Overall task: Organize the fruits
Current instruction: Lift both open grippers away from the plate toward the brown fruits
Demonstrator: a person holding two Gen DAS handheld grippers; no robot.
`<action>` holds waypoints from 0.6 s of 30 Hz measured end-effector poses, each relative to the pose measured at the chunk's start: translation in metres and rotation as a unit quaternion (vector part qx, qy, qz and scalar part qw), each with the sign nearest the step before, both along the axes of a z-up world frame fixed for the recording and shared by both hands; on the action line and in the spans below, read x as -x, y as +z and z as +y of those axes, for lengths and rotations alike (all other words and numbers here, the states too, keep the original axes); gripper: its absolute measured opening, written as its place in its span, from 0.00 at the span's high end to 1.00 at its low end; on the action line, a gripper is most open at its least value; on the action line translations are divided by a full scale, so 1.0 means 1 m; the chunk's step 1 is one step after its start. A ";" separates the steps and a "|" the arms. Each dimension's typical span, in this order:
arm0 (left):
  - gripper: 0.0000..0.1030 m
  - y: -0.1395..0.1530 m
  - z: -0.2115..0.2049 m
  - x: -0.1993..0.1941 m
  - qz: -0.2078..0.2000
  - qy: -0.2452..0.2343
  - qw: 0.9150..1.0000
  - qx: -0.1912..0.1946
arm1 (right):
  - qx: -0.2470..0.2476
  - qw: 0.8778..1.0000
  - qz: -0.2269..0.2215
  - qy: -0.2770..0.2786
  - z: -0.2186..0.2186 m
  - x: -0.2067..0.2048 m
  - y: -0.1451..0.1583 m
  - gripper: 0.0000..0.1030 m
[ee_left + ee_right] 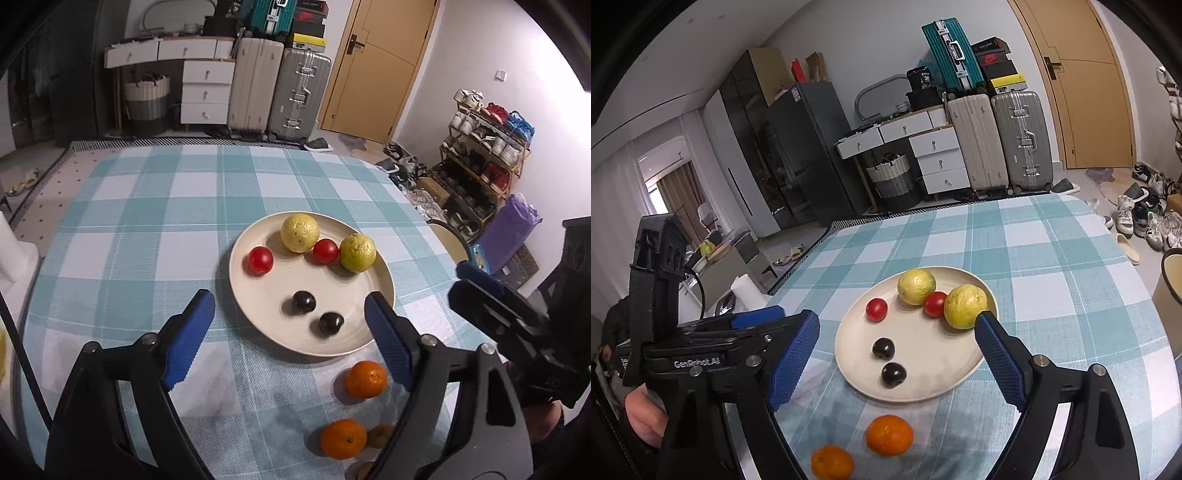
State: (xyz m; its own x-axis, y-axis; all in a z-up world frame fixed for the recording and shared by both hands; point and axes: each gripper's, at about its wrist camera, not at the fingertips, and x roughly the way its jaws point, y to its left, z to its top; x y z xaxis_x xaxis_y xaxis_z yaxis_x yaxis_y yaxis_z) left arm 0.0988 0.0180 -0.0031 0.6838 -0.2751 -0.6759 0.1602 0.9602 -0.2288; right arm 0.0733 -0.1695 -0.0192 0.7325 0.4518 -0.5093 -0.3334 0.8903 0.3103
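Observation:
A cream plate (pixel 258 240) (pixel 923 387) on the checked tablecloth holds two yellow-green fruits (pixel 299 233) (pixel 916 286), two red tomatoes (pixel 260 260) (pixel 876 309) and two dark plums (pixel 303 302) (pixel 883 348). Two oranges (pixel 366 379) (pixel 889 434) lie on the cloth in front of the plate; a third fruit (pixel 380 435) is partly hidden behind my left finger. My left gripper (pixel 290 317) is open and empty above the plate's near edge. My right gripper (pixel 897 345) is open and empty above the plate, and it also shows in the left wrist view (pixel 480 291).
The table's right edge drops off beside a round chair (pixel 447 240). A shoe rack (pixel 484 155), suitcases (pixel 277 92) and a white drawer unit (pixel 205 92) stand beyond the table. A white roll (pixel 748 291) sits left of the table.

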 end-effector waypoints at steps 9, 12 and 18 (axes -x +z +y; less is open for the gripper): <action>0.01 0.003 0.002 0.024 -0.010 0.015 1.000 -0.017 | 0.008 1.000 -0.023 -0.002 0.000 0.024 0.009 0.01; 0.01 0.003 0.003 0.029 -0.010 0.016 1.000 -0.016 | 0.012 0.999 -0.030 0.000 0.001 0.031 0.012 0.00; 0.01 0.000 0.001 0.038 -0.003 0.003 1.000 -0.013 | 0.017 0.999 -0.038 0.007 0.003 0.043 0.014 0.00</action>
State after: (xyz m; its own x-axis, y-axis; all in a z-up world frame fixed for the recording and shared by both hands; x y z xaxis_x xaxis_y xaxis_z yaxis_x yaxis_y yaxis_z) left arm 0.0605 0.0189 -0.0031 0.6894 -0.2533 -0.6786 0.1549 0.9667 -0.2035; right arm 0.0302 -0.1665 -0.0051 0.7635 0.4453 -0.4676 -0.3670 0.8951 0.2531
